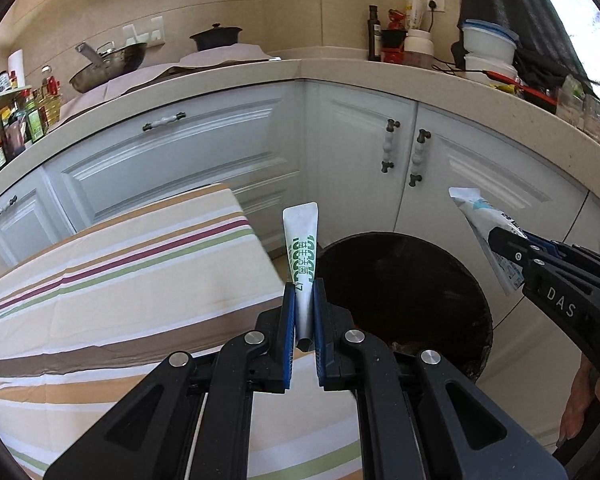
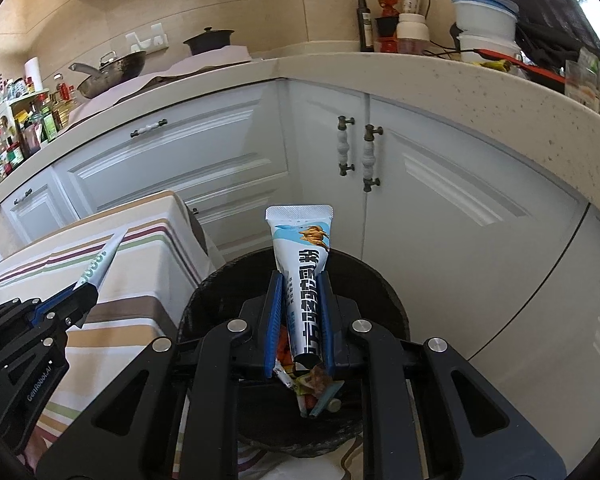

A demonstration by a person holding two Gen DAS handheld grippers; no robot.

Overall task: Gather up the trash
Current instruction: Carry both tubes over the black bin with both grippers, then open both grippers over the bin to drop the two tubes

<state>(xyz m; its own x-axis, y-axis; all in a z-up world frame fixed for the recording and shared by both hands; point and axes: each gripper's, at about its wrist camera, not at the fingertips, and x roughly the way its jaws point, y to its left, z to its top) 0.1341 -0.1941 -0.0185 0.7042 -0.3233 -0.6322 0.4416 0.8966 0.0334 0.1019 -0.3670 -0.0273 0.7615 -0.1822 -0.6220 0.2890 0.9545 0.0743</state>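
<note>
- Blue-padded fingers of the left gripper (image 1: 304,312) are clamped on a white tube with green print (image 1: 301,248), crimped end up, held at the near edge of the bin and beside the striped tablecloth (image 1: 120,280).
- Likewise the right gripper (image 2: 300,320) is closed on a larger white-and-blue tube (image 2: 302,276) — directly above the black trash bin (image 2: 384,280) on the floor in front of the white cabinets (image 2: 220,148).
- Inside the bin some rubbish already lies: wrappers and small scraps (image 2: 312,392) at the bottom, so part of the collecting looks done.
- Both tubes are picked up and carried to the bin, but neither is dropped yet — the release is what remains for this pair.
- My judgement: the right tube is well placed to fall in; the left one sits nearer the rim and may need to come further over the opening.
- Whether more trash waits on the table cannot be told from these views.
</note>
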